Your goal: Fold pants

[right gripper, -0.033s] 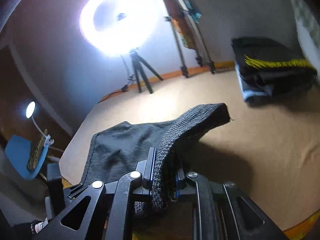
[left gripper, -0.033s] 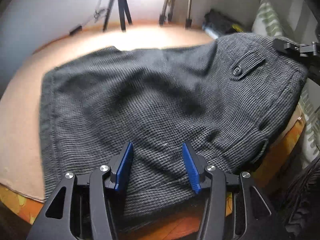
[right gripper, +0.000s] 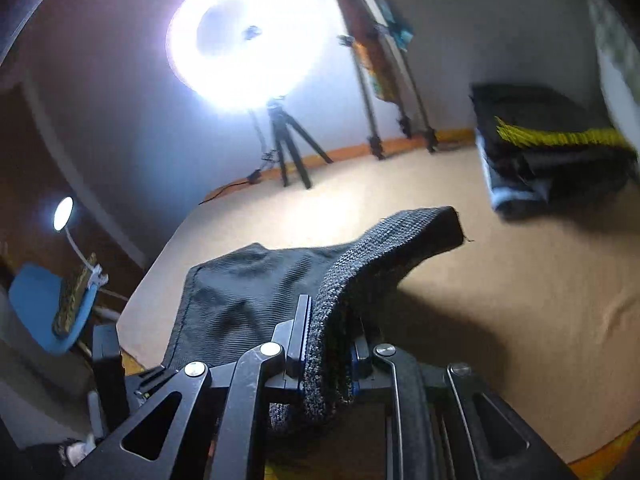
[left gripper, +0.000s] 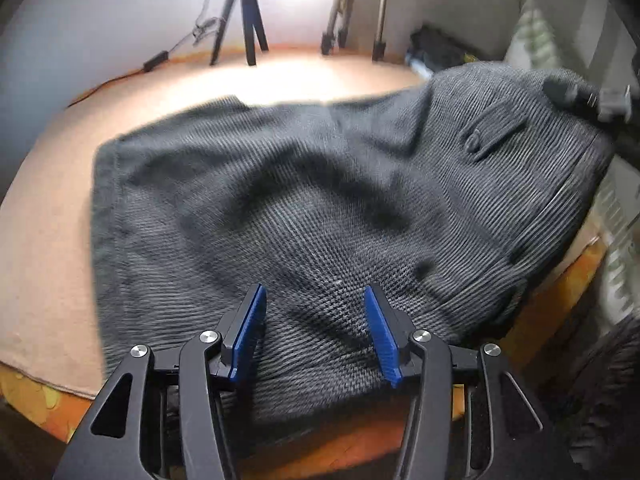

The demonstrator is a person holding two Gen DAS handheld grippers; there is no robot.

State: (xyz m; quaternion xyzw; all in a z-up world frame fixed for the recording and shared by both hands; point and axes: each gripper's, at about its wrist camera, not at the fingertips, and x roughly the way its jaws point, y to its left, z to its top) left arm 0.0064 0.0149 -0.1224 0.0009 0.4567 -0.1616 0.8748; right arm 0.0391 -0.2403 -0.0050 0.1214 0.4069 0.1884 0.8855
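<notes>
coarse knit pants [left gripper: 304,216], matt tan tabletop [left gripper: 48,208]

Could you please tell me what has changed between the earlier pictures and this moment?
Nothing has visibly changed. The right gripper stays shut on the waistband edge of the grey knit pants, lifted off the tan surface, and the left gripper stays open over the near edge of the pants.
</notes>
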